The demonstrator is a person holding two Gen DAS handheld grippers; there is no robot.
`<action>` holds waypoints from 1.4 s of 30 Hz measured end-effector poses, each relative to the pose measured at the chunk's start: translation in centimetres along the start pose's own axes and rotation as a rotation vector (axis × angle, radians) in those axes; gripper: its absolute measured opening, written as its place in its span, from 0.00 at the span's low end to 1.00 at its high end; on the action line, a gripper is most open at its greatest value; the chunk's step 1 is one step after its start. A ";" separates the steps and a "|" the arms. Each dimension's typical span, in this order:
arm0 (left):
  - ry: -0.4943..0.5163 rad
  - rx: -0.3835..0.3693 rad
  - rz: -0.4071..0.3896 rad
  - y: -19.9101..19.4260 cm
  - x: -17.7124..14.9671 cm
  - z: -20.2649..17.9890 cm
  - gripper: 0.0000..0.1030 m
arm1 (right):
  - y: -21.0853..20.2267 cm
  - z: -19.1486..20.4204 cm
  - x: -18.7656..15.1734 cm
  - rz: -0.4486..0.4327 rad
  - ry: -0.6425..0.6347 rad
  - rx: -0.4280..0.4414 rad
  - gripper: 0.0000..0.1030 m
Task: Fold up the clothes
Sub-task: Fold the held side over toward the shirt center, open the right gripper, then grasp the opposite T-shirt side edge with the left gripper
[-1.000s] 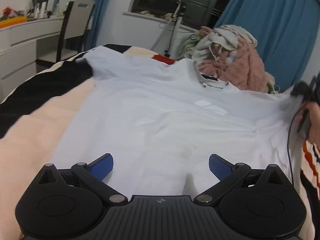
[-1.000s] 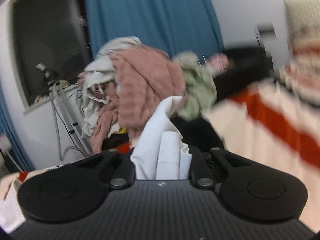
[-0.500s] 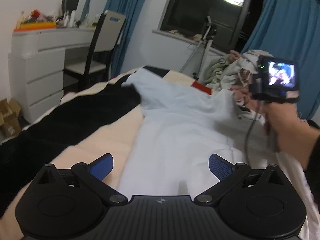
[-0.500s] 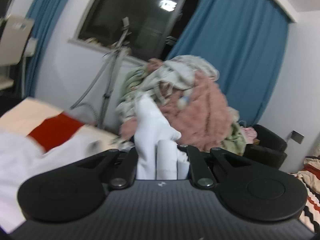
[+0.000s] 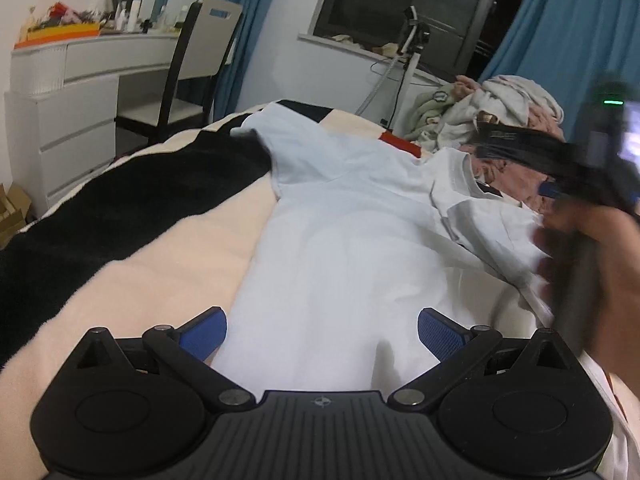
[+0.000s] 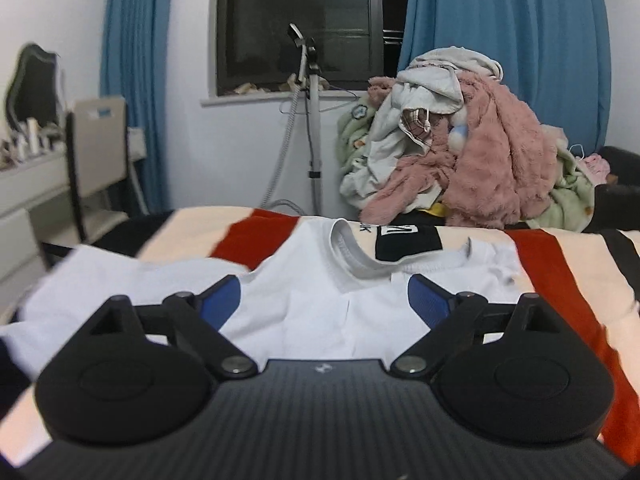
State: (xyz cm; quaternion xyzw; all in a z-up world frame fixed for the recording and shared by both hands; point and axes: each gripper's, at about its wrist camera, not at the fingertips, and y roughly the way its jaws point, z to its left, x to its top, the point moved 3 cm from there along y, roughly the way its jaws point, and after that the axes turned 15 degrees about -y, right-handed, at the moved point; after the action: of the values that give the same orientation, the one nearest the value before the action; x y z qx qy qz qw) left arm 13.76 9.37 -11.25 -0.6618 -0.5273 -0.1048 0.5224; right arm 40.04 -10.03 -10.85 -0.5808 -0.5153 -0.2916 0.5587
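White cotton: the T-shirt (image 5: pixel 344 240) lies spread along the bed (image 5: pixel 168 256), hem near the left camera, collar at the far end.
Blanket: striped black, cream and red (image 6: pixel 560 276) under the shirt.
Left view only: a white dresser (image 5: pixel 68 120) and a dark-framed chair (image 5: pixel 192 64) at far left; the shirt's left sleeve (image 5: pixel 280 140) spread flat on the black stripe; the right side of the shirt folded in over the body, leaving a loose ridge (image 5: pixel 492 236).
Left view, right edge: a blurred hand (image 5: pixel 592 248) gripping the right tool's handle above that folded side.
Right view only: the collar (image 6: pixel 360 256) seen close, with a black label (image 6: pixel 408 240) inside it; a garment-steamer pole (image 6: pixel 314 120) by the window; a heap of pink, grey and green laundry (image 6: pixel 472 152) beyond the bed's end.
Left tool (image 5: pixel 322 328): blue pads wide apart, low over the hem, nothing between them but the shirt lying flat below.
Right tool (image 6: pixel 324 300): its jaws have just been opening and stand wide; the cloth below is not pinched.
Right tool pose: pointing slightly down along the bed toward the collar.
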 end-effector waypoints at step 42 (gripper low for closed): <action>0.228 -0.670 0.584 -11.0 -21.1 -17.3 0.43 | -37.8 -24.7 -16.7 -0.076 0.576 -0.308 0.89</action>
State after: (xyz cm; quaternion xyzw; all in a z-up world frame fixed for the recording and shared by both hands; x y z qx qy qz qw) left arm 3.11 -18.09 -11.92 -0.8994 -0.1948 -0.1901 0.3422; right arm 5.98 -43.88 -7.90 -0.5325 -0.3073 -0.5388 0.5759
